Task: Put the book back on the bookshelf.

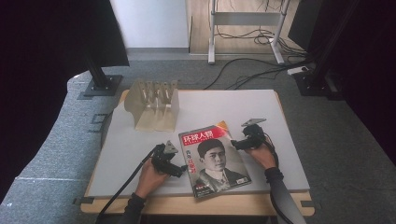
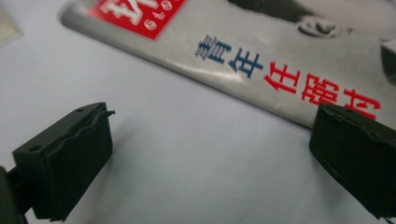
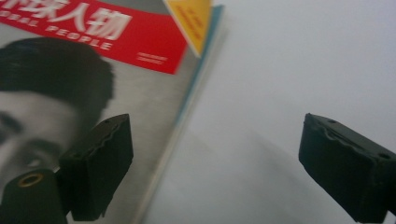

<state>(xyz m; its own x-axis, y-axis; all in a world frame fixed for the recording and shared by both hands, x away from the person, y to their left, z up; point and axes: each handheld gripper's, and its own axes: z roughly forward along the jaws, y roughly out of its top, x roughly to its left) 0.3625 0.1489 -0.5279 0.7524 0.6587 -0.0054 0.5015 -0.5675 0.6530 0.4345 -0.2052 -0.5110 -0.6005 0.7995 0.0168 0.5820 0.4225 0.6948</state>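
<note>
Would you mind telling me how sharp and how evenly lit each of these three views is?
High view: sharp and evenly lit on the table, dark at the left and right edges. Left gripper view: the magazine lettering blurs toward the top, and the left claw throws a soft shadow on the tabletop. Right gripper view: the red title band is soft, and the right claw looks fairly crisp.

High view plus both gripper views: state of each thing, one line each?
Glossy magazine with red title banner: closed, flat on the table, cover up.
Beige slotted file rack: upright, slots empty.
Left gripper: open, at the magazine's left edge.
Right gripper: open, straddling the magazine's right edge.
</note>
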